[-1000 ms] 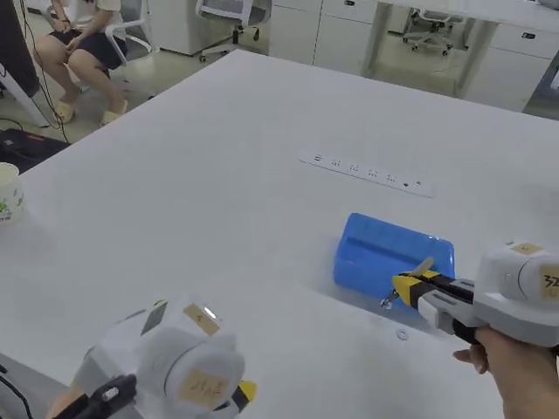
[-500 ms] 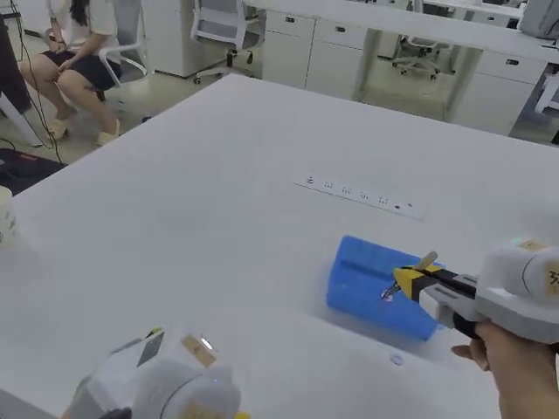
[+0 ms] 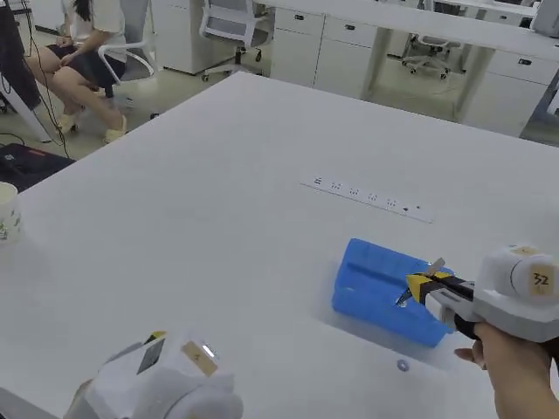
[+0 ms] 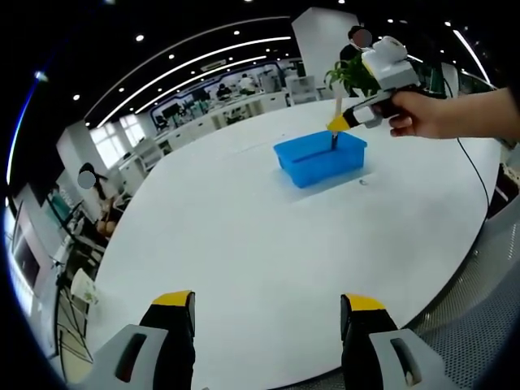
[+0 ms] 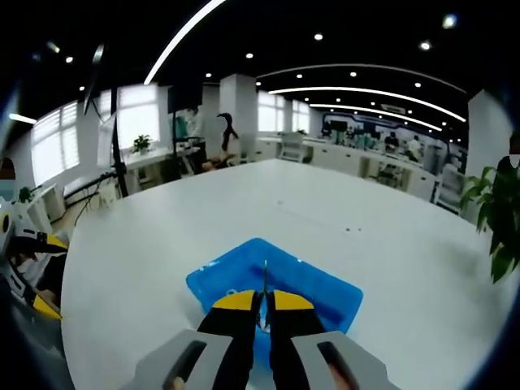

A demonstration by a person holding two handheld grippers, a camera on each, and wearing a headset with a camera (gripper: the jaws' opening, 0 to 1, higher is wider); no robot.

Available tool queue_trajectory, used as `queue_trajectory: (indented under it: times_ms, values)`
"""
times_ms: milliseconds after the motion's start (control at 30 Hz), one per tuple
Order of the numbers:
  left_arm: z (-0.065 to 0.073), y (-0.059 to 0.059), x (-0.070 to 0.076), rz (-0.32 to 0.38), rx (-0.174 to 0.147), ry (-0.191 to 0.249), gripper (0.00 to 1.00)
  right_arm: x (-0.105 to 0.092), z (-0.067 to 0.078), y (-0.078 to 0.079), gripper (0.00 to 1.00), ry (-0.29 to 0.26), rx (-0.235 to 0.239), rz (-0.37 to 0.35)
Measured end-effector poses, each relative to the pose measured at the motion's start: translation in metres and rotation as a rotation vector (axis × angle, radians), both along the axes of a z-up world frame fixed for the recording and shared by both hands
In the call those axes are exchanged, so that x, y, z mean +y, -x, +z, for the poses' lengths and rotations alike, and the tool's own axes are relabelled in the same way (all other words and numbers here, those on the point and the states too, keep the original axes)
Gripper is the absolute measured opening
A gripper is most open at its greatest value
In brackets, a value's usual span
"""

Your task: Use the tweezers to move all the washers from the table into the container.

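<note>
The blue container (image 3: pixel 371 284) sits on the white table at the right. My right gripper (image 3: pixel 421 285) is shut on thin metal tweezers (image 3: pixel 404 298), whose tip hangs over the container's inside; I cannot tell whether the tip holds a washer. The right gripper view looks down the tweezers (image 5: pixel 265 284) from my right gripper (image 5: pixel 262 302) into the container (image 5: pixel 325 296). One small washer (image 3: pixel 402 366) lies on the table just in front of the container. My left gripper (image 4: pixel 264 317) stands open, low at the near left (image 3: pixel 162 384), well away from the container (image 4: pixel 319 157).
A white power strip (image 3: pixel 367 194) lies behind the container. A paper cup (image 3: pixel 7 209) stands at the table's far left edge. A person sits on a chair (image 3: pixel 83 44) beyond the table. Office chairs and cabinets line the back.
The right gripper has carried the tweezers' tip from the table by the container's near edge up and over the container. The left gripper has sunk lower in view.
</note>
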State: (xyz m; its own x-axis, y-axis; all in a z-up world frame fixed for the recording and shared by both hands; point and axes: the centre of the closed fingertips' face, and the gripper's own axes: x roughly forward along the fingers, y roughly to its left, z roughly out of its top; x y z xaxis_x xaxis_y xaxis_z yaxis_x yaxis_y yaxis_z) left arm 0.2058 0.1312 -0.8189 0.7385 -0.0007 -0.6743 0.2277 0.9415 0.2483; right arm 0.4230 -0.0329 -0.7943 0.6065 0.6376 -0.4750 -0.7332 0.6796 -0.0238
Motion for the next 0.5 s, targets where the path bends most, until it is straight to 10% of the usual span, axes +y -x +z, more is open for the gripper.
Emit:
queue_trajectory:
  times_ms: [500]
  values:
    - [-0.003, 0.001, 0.000, -0.005, 0.014, -0.010, 0.74, -0.005, -0.020, 0.001, 0.01, 0.017, 0.031, -0.006]
